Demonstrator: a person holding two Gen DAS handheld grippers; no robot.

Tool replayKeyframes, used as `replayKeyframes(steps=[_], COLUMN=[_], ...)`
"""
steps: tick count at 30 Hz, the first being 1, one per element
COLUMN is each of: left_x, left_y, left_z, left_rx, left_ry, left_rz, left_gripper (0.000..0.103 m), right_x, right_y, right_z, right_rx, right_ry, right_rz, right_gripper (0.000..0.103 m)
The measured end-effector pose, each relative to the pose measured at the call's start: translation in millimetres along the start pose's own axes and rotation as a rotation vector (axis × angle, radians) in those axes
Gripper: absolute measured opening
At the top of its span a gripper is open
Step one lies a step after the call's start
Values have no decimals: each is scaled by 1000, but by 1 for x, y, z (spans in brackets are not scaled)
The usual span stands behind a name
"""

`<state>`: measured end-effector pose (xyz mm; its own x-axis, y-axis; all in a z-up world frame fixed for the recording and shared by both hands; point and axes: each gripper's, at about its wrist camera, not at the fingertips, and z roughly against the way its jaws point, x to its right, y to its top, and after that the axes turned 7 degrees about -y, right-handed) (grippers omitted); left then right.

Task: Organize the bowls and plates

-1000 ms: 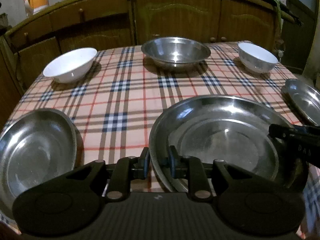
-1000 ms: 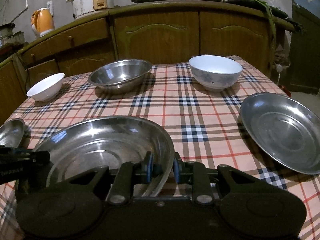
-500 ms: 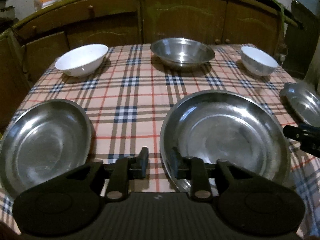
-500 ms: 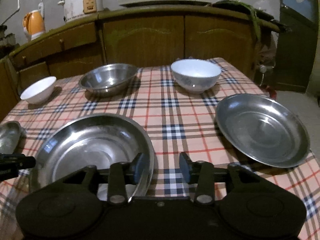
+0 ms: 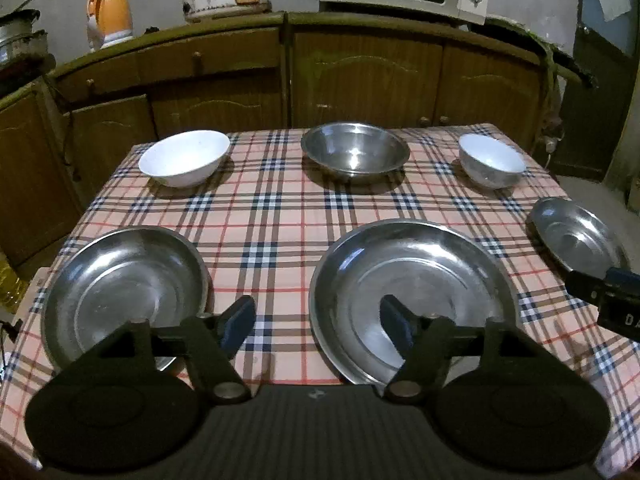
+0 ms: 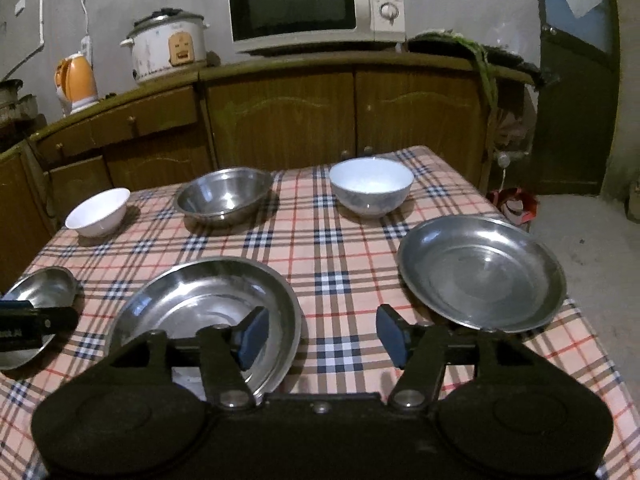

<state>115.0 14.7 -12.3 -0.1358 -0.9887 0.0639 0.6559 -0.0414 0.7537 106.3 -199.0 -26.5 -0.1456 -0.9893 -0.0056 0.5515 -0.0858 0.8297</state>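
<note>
Nearest the cameras: left gripper (image 5: 318, 326) and right gripper (image 6: 318, 334) both hang above the table's near edge with jaws spread wide and nothing between them.
Centre plate: large steel plate (image 5: 412, 300) lies flat on the checked tablecloth (image 5: 272, 216); the left gripper's right finger shows over its near-left rim, and in the right wrist view the right gripper's left finger shows over its near-right rim. Whether either touches, I cannot tell.
Left plate: second steel plate (image 5: 124, 296) sits near the table's left edge, apart from the centre one.
Right plate: third steel plate (image 6: 482, 272) sits towards the right edge, apart from the others.
Far row: white bowl (image 5: 184, 158) on the left, steel bowl (image 5: 355, 152) in the middle, second white bowl (image 6: 371, 186) on the right, all upright and well apart.
Step in hand: by my reading, neither tool is committed; every plate and bowl lies singly, so stacking is not yet begun.
Next move: probably closing on one side plate's rim and lifting it onto the centre plate. That calls for a finger slipped under a thin, slick rim, and a level carry so the plate does not slide out.
Beyond: cabinets (image 6: 280, 120) along the wall.
</note>
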Motion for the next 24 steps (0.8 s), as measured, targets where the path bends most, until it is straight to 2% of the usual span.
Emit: replayKeyframes(steps=[1, 8, 24], left_x=[1, 5, -10], left_y=[0, 1, -5], left_z=[3, 21, 44], left_rx=[5, 34, 59], left_ry=[2, -1, 31], left_rz=[3, 5, 17], left_gripper=[73, 81, 84], right_x=[1, 2, -32], right_y=[1, 3, 0], right_z=[5, 30, 48], right_rx=[9, 41, 41], right_ry=[-1, 15, 73], right_rz=[1, -4, 43], right_gripper=[80, 81, 81])
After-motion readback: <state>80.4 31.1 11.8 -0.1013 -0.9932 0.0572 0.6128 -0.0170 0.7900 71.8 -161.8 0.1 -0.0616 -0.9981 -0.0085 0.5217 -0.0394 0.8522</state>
